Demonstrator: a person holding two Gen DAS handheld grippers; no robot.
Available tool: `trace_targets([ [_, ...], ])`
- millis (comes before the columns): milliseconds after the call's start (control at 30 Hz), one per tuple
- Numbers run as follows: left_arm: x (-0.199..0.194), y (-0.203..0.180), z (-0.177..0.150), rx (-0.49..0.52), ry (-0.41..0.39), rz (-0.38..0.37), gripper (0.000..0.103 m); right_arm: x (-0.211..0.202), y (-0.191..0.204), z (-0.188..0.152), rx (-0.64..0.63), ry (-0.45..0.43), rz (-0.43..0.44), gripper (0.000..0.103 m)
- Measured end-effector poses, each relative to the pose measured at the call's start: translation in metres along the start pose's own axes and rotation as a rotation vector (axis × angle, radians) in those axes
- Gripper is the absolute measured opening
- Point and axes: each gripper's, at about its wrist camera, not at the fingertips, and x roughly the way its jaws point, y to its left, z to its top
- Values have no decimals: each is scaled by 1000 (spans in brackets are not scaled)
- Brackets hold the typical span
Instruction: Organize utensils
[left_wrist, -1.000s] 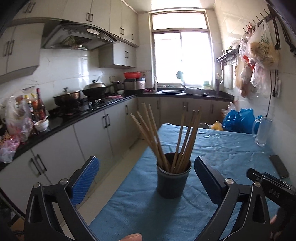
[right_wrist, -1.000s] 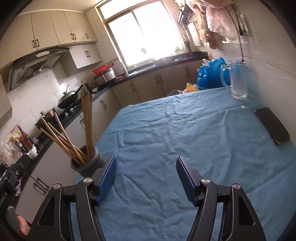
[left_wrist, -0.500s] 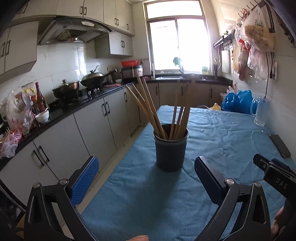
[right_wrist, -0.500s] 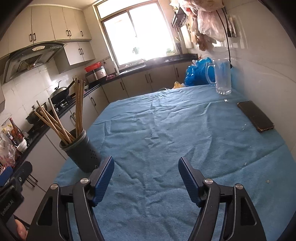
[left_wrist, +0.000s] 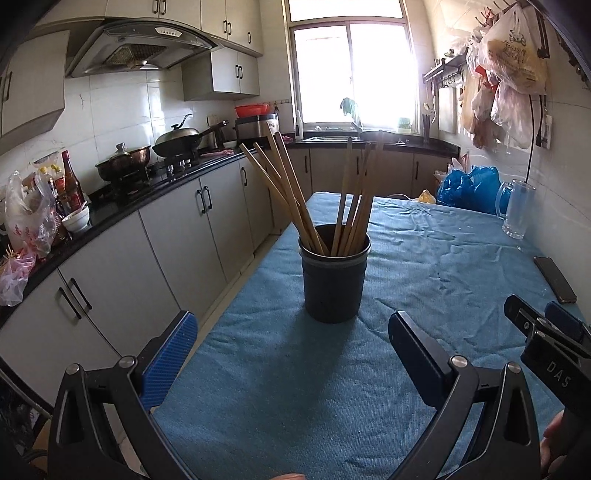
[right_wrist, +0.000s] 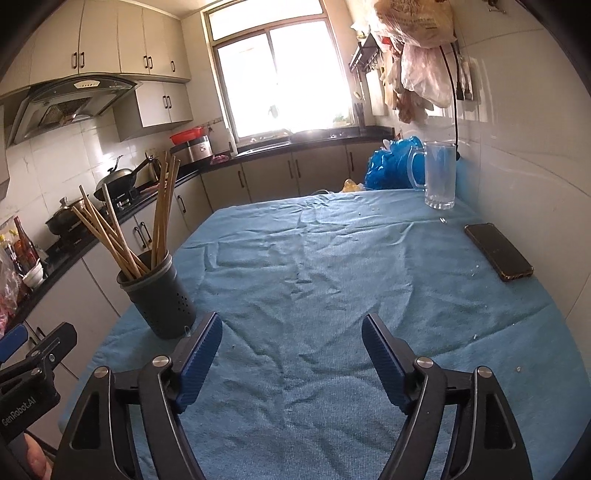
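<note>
Right tongs (right_wrist: 291, 354) widened; empty.

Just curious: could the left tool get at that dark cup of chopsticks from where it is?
Probably yes. The left tool is open and faces the dark cup head on, with only bare blue cloth between them.

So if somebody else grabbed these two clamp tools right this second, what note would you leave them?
Left gripper: open, empty, lined up on the holder.
Right gripper: jaws have just been opening; nothing between them, only bare blue cloth ahead.
Chopsticks: all standing in the dark holder, near the table's stove-side edge.
Also on the table: glass mug, phone.
Done: nothing that shows; neither gripper has touched anything.
Left: probably grasp the holder or the chopsticks and sort them.
</note>
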Motion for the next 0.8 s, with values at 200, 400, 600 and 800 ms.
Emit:
trace_targets([
  [200,5,3,-2,-9,22,-17,103,-2,6,-3,-28,-28,-29,84],
  [400,9,6,-4,-23,45,-36,103,-4,9,-4,-40,-45,-41,86],
  [600,11,5,-6,-16,53,-50,103,-4,10,-4,-46,-53,-49,87],
  [800,12,6,-6,-21,57,-54,103,-5,14,-6,-62,-58,-50,87],
])
